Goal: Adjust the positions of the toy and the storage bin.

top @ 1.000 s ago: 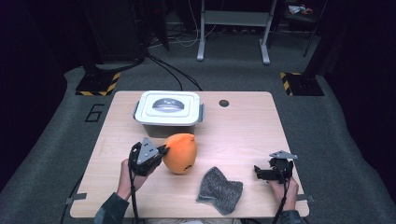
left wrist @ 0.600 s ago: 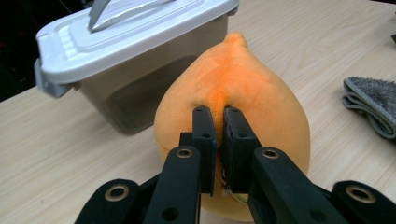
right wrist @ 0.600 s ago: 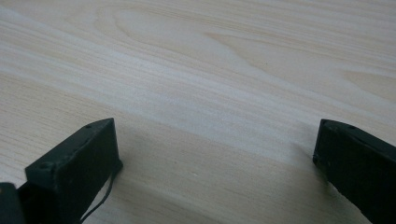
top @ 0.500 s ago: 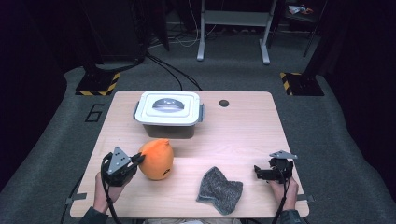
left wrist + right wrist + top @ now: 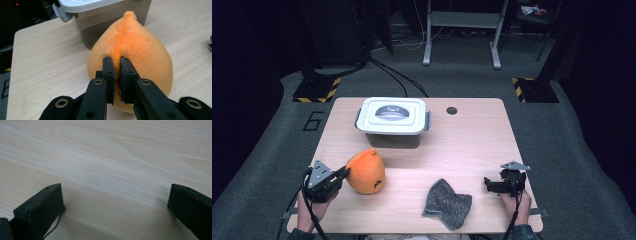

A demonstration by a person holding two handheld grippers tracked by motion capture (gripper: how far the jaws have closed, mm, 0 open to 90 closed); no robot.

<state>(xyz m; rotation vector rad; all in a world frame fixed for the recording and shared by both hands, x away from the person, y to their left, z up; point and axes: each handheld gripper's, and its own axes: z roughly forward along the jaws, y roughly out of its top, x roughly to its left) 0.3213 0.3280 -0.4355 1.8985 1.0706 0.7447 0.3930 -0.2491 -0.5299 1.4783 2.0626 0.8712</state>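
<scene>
We read one piece of writing: a large "6" (image 5: 313, 121) marked on the grey carpet at the counter's ten o'clock corner. The orange plush fruit (image 5: 365, 172) carries a small dark mark low on its side, too small for us to make out. Yellow-and-black hazard stripes (image 5: 316, 93) edge two dark stand bases on the floor, one at eleven o'clock and one at one o'clock from the counter.

The counter (image 5: 472, 145) is pale wood with a visible grain, and a small round dark hole (image 5: 452, 110) sits near its far edge at one o'clock. Beyond it the room is dim, with grey carpet, trailing cables and the legs of a grey metal frame (image 5: 460, 35).

We hold the left gripper (image 5: 343, 173) at the counter's eight o'clock; in the left gripper view its jaws are clenched on a pinch of the plush fruit's skin, almost meeting. The fruit rests on the counter just in front of a grey storage box with a white lid (image 5: 392, 121), which stands at twelve o'clock, and stays apart from it.

The right gripper (image 5: 487, 184) lies at four o'clock, low over bare wood; in the right gripper view its jaws stand wide apart with nothing between them. A grey knitted cloth (image 5: 447, 204) lies crumpled at six o'clock, between the two grippers.
</scene>
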